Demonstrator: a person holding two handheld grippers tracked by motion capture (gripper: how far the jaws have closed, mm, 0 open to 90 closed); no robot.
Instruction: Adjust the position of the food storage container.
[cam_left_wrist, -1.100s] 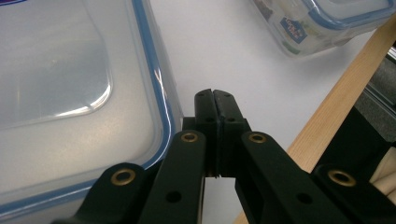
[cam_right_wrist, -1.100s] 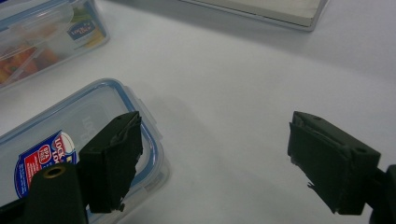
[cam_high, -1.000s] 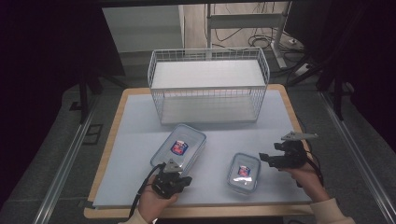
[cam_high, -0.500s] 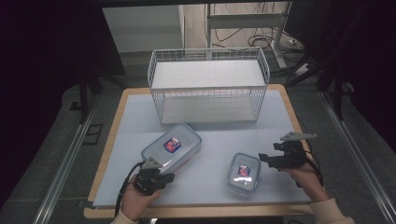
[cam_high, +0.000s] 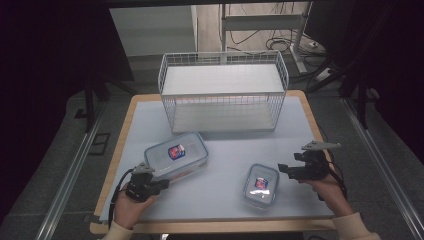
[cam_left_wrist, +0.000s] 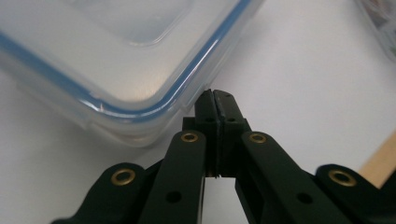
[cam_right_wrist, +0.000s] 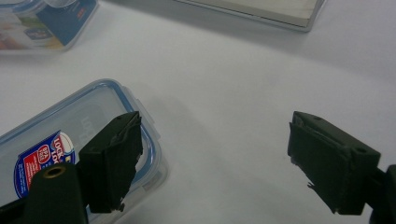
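My left gripper (cam_high: 159, 184) sits at the near left of the counter (cam_high: 225, 150), jaws pressed together with nothing between them, the tips right at the near corner of the larger lidded container (cam_high: 176, 154); from the left gripper view I cannot tell whether they touch its blue-sealed rim (cam_left_wrist: 187, 79). My right gripper (cam_high: 284, 170) holds at the near right, jaws spread wide and empty, one jaw just beside the smaller lidded container (cam_high: 261, 184), which lies flat near the front edge. The white wire basket (cam_high: 223, 92) stands at the far side, well apart from both.
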